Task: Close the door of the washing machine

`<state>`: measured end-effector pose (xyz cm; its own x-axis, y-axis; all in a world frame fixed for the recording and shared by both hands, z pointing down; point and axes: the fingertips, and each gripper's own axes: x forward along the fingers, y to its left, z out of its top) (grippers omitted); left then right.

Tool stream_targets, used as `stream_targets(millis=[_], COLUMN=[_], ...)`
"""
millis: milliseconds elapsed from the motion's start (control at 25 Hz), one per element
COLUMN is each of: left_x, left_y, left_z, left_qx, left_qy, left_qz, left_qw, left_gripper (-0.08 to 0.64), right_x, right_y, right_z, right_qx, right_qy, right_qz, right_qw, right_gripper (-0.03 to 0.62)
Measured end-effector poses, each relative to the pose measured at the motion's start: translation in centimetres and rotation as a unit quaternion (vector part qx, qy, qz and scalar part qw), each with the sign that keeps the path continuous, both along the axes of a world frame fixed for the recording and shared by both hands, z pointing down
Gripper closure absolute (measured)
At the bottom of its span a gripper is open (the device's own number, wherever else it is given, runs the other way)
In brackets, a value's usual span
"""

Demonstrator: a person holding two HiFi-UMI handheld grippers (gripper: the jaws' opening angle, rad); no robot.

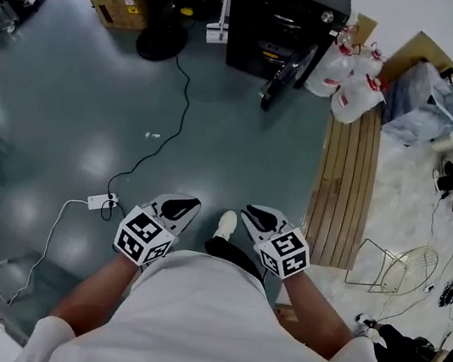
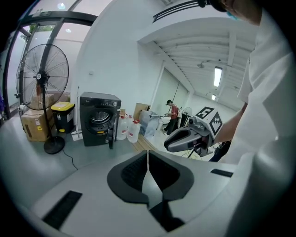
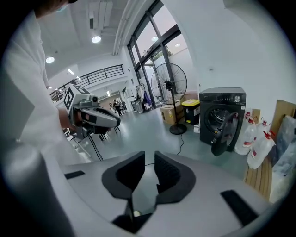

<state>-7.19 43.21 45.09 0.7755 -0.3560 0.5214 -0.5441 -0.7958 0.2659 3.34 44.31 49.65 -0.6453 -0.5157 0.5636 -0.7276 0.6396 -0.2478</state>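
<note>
Washing machine door (image 1: 284, 75) wide open

Fan (image 2: 42, 76), jugs (image 1: 351, 87), wooden boards (image 1: 344, 187)

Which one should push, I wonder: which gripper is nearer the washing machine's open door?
Right. In the head view the right gripper lies almost straight below the open door; the left gripper lies further left. Both are far from it.

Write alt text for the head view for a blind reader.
A black washing machine stands across the grey floor, its door hanging open. Nearer, a person in white holds the left gripper and right gripper out in front, both empty and well short of the machine.
</note>
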Motion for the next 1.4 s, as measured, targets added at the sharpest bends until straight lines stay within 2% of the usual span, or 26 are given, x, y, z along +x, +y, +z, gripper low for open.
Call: stream_targets(millis=[160,360,560,720,1040,1400], left_x=[3.6,7.4,8.5,9.4,6.8,1.1], left_y=[-4.8,-8.7,-11.1,-12.9,-19.5,-30.2], left_z=[-1.0,-1.2,-1.2,-0.8,0.3,-0.5], left_qx=[0.008,-0.005,-0.003,-0.008,-0.022,-0.021], left_qy=[0.0,0.015,0.001,0.012,0.029,0.047], left_qz=[0.003,0.012,0.028,0.037,0.07,0.12], left_qw=[1.0,0.9998,0.9996,0.9992,0.9969,0.9914], left_gripper=[0.538,0.538,0.538,0.54,0.543,0.543], right_x=[2.8,6.1,7.8,9.5,9.1,6.9], right_y=[-4.5,-8.2,-11.0,-12.8,-18.1,-29.2], right_z=[0.2,0.8,1.0,1.4,2.3,3.9], right_qx=[-0.003,-0.002,-0.002,-0.004,-0.016,-0.043], right_qy=[-0.01,-0.02,-0.033,-0.032,-0.003,-0.002], right_qz=[0.008,0.032,0.063,0.082,0.133,0.208], right_qw=[1.0,0.999,0.997,0.996,0.991,0.977], right_gripper=[0.522,0.522,0.515,0.514,0.517,0.514])
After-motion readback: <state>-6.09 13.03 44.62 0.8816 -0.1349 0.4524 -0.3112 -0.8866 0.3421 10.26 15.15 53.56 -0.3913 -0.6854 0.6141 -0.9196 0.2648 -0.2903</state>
